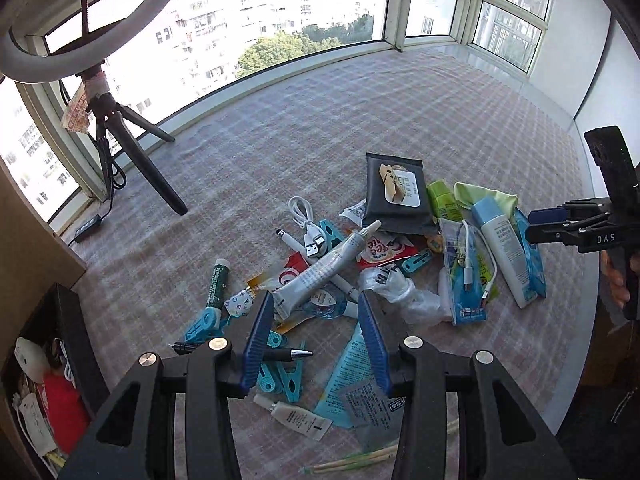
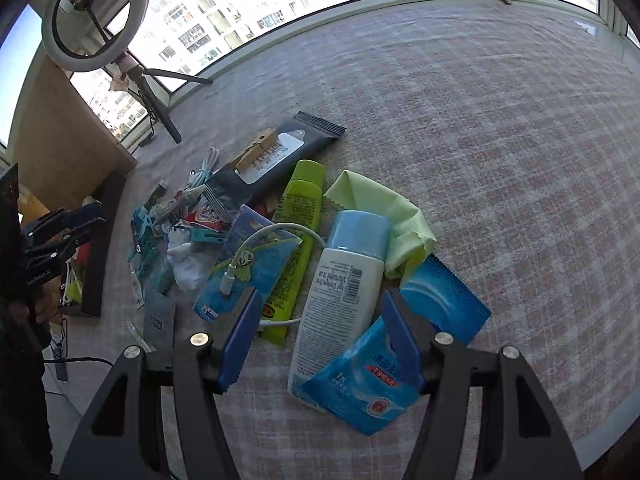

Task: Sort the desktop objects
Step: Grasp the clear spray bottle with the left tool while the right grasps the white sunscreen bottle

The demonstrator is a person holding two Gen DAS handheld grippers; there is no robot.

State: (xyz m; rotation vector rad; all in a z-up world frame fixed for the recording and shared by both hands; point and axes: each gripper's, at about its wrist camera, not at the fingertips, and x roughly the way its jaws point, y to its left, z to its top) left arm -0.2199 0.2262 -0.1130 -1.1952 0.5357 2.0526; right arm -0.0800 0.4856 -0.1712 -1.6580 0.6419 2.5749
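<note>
Right wrist view is showing the right gripper (image 2: 320, 320) hanging half-open and empty over the white bottle (image 2: 340, 304), likely needing descent and closing, while the left gripper (image 1: 316, 320) is hovering half-open, empty, above the clutter.

I note a ring light (image 1: 52, 20) on a black tripod (image 1: 132, 148), checked tablecloth (image 1: 360, 112), possibly cardboard (image 2: 68, 136) alongside.

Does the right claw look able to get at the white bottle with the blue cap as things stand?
Probably yes. The right claw is open with the white bottle lying between its fingers, its top face uncovered. Only the blue wipes packet overlaps its lower end.
</note>
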